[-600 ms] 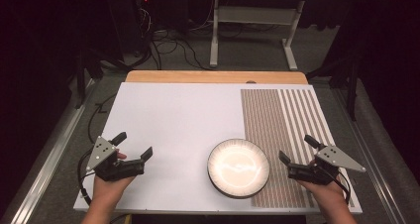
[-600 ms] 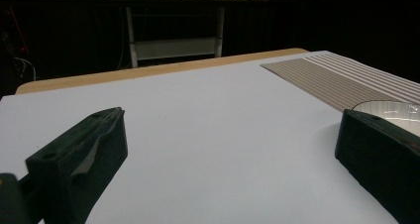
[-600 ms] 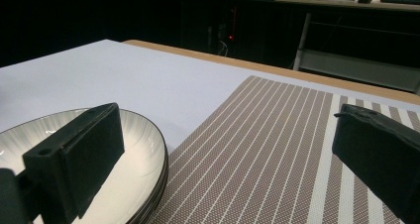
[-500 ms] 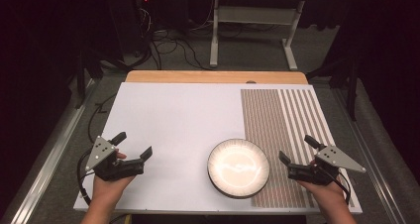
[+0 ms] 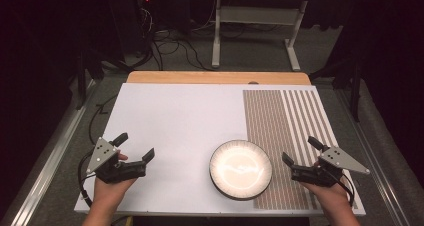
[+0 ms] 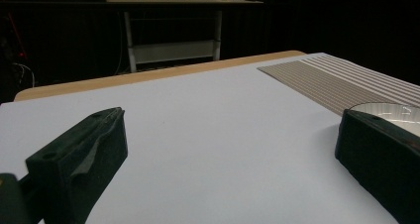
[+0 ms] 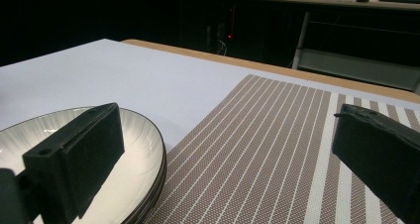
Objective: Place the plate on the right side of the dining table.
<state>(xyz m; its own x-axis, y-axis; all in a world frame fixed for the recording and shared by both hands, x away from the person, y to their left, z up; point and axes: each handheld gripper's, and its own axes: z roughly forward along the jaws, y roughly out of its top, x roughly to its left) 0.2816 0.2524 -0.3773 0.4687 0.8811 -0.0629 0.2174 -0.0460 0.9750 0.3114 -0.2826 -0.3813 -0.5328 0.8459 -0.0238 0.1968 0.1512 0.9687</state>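
Left tool point(image 5: 135, 146) jaws spread wide, nothing between them, low over the white counter point(image 5: 175, 121) near its front left. Right tool point(image 5: 300, 150) equally wide and empty, sitting over the striped mat point(image 5: 285, 121) at front right. I read the plate point(image 5: 240, 169) between the two tools, near the front edge, overlapping the mat's left border. Plate: pale ribbed inside, dark rim. A hand point(image 5: 107, 198) grips each tool from below.
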